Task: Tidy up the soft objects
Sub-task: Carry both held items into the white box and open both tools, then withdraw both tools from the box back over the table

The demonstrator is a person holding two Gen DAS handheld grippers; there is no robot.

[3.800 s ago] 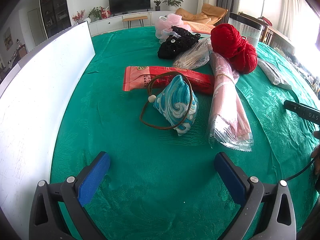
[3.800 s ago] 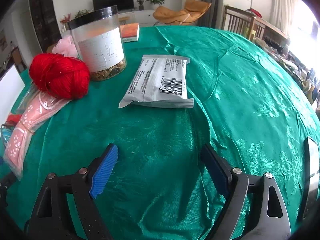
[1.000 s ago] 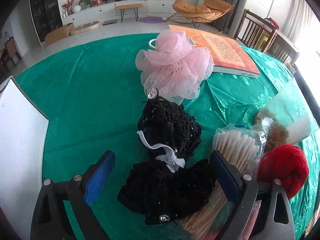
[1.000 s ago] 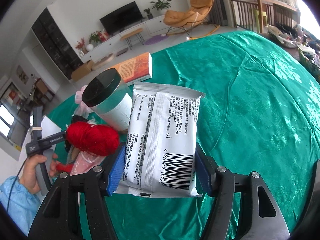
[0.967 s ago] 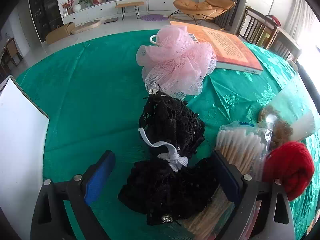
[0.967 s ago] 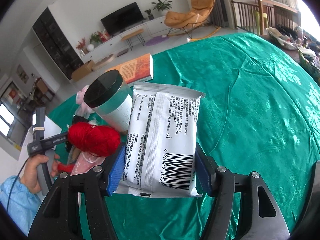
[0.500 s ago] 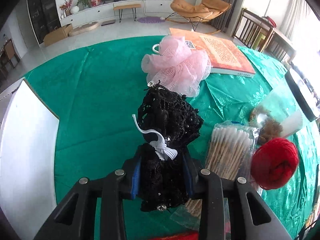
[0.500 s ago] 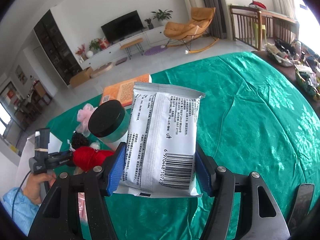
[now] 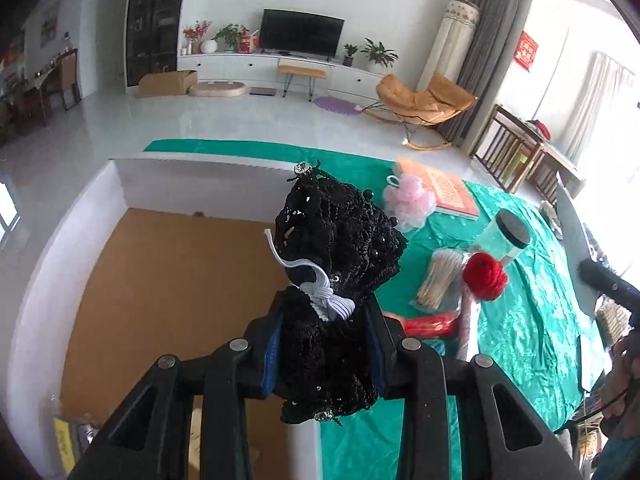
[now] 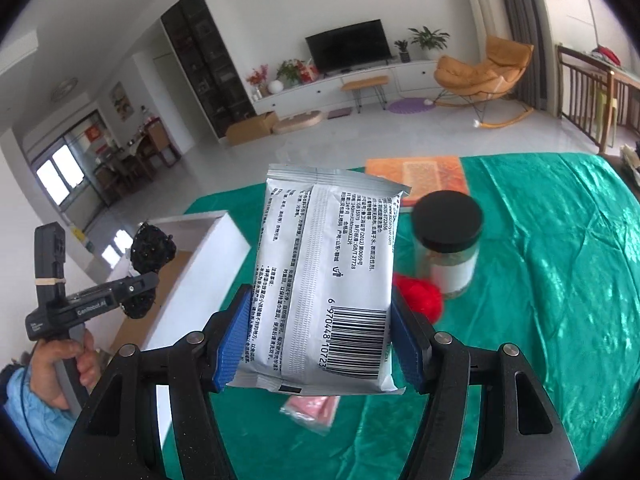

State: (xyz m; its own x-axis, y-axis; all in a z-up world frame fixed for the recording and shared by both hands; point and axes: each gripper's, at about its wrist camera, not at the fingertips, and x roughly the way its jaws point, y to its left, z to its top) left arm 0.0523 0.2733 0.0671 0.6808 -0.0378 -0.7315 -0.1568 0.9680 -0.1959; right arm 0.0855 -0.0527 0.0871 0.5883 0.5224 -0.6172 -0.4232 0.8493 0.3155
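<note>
My left gripper (image 9: 326,350) is shut on a black lace fabric bundle (image 9: 340,248) with a white elastic band, held in the air above the edge of a white box (image 9: 76,216) with a brown floor. My right gripper (image 10: 320,344) is shut on a silver wet-wipes pack (image 10: 328,280) with a barcode, held up above the green table. In the right wrist view the left gripper (image 10: 136,288) with the black bundle (image 10: 152,250) hangs over the white box (image 10: 212,256) at the left.
On the green tablecloth (image 9: 532,320) lie a red yarn ball (image 9: 484,276), a bag of cotton swabs (image 9: 436,280), a black-lidded jar (image 9: 504,240), a pink mesh sponge (image 9: 408,200), an orange book (image 9: 448,192) and a red packet (image 9: 428,326). A pink packet (image 10: 316,410) lies below the right gripper.
My left gripper closed on the black lace bundle, lifted it off the table and carried it left over the white box. My right gripper rose higher with the wipes pack.
</note>
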